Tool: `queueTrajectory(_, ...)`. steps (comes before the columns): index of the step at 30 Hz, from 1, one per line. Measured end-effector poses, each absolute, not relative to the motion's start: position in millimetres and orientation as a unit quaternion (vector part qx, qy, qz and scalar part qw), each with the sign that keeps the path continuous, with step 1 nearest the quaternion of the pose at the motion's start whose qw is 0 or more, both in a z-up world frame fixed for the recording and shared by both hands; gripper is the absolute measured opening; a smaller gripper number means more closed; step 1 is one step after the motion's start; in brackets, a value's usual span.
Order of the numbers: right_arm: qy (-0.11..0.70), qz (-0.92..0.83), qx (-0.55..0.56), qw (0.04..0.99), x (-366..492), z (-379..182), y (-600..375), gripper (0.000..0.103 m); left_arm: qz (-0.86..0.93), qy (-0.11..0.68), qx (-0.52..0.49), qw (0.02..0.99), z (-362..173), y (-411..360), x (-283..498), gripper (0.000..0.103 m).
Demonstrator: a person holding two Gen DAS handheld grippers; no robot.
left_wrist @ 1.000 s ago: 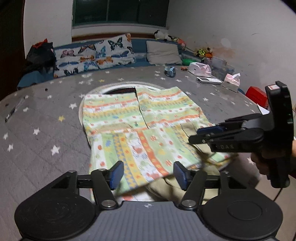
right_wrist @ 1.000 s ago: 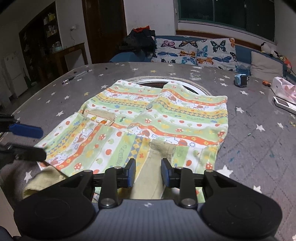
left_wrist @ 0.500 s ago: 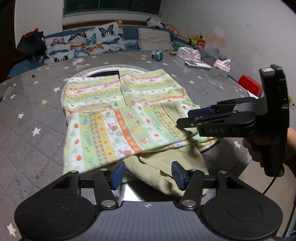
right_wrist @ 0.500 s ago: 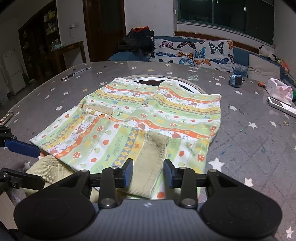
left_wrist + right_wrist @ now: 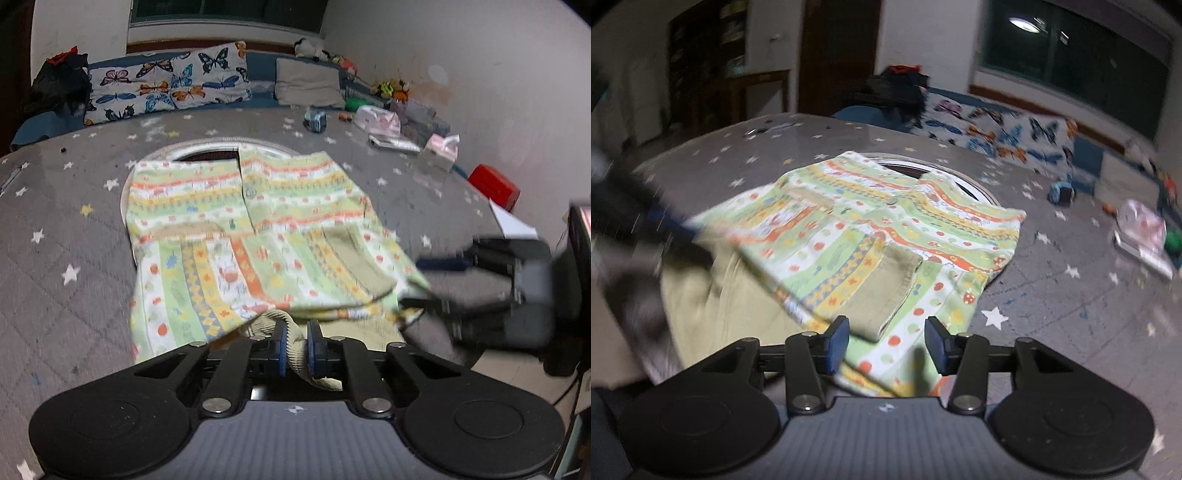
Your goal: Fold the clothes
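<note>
Since half a second ago the left gripper pinched shut on the khaki ribbed hem; the right gripper hovers wide open, empty. The patterned garment lies half-folded on the table, so lift slowly to avoid dragging it.

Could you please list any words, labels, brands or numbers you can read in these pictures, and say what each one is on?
None can be read.
The right tongs are motion-blurred in the left wrist view; any marking on their body is smeared.
The pink and white boxes on the table's far side are too small and blurred to show print.
The patterned garment shows pictures only, with no legible words.
</note>
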State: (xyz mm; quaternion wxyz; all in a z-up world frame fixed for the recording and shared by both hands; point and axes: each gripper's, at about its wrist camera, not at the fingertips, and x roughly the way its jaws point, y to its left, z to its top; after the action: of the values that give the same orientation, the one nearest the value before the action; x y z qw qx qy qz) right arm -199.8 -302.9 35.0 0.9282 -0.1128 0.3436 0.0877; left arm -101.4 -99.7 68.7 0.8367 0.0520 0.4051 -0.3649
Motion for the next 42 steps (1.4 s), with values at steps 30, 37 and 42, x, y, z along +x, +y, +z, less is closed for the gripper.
queueTrajectory(30,0.304,0.161,-0.003,0.939,-148.2,55.9,-304.4,0.014,-0.382,0.336,0.050,0.859,92.5,-54.6,-85.3,0.067)
queueTrajectory(37,0.305,0.148,0.022,0.941,-137.5,61.1,-312.1,0.014,-0.347,0.268,0.188,0.879,68.3,-79.2,-100.4,0.075)
queueTrajectory(42,0.305,0.140,0.032,0.941,-137.0,57.3,-313.1,0.012,-0.328,0.233,0.266,0.876,43.3,-97.7,-101.0,0.052)
